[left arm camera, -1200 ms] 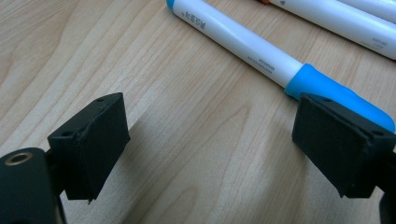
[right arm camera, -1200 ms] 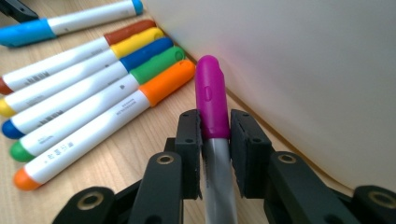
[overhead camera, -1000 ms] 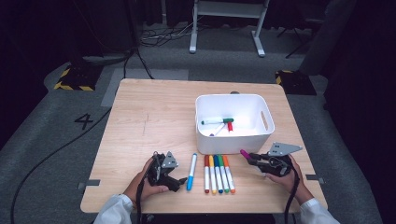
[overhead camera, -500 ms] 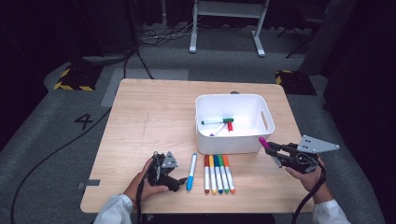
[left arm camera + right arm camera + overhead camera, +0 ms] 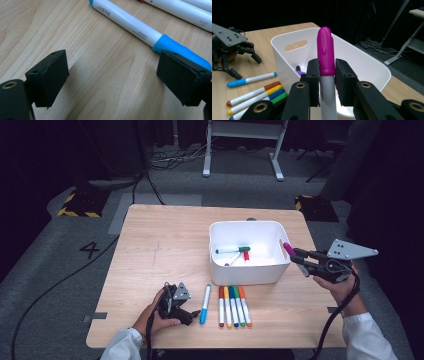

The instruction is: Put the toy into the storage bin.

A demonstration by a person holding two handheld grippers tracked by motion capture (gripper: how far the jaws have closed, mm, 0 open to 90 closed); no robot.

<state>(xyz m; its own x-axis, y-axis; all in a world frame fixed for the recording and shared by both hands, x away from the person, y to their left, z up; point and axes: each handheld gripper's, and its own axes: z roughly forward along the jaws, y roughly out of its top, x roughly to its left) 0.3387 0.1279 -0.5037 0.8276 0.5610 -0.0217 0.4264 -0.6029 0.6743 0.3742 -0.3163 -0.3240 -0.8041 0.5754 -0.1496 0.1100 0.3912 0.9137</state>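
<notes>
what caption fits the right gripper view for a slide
Right gripper shut on a magenta-capped marker, raised beside the white bin.

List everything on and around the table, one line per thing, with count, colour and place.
table: 1, light wood, centre.
bin: 1, white, right of centre on the table.
markers in the bin: at least 3, green, red and purple caps, on its floor.
row of markers: 4, red, yellow, blue, green and orange showing, in front of the bin.
light-blue marker: 1, left of the row.
magenta marker: 1, clamped in the right gripper beside the bin.
metal stand: 1, white, floor behind the table.
left gripper: black, open, resting by the light-blue marker.
right gripper: black, raised at the bin's right.
</notes>
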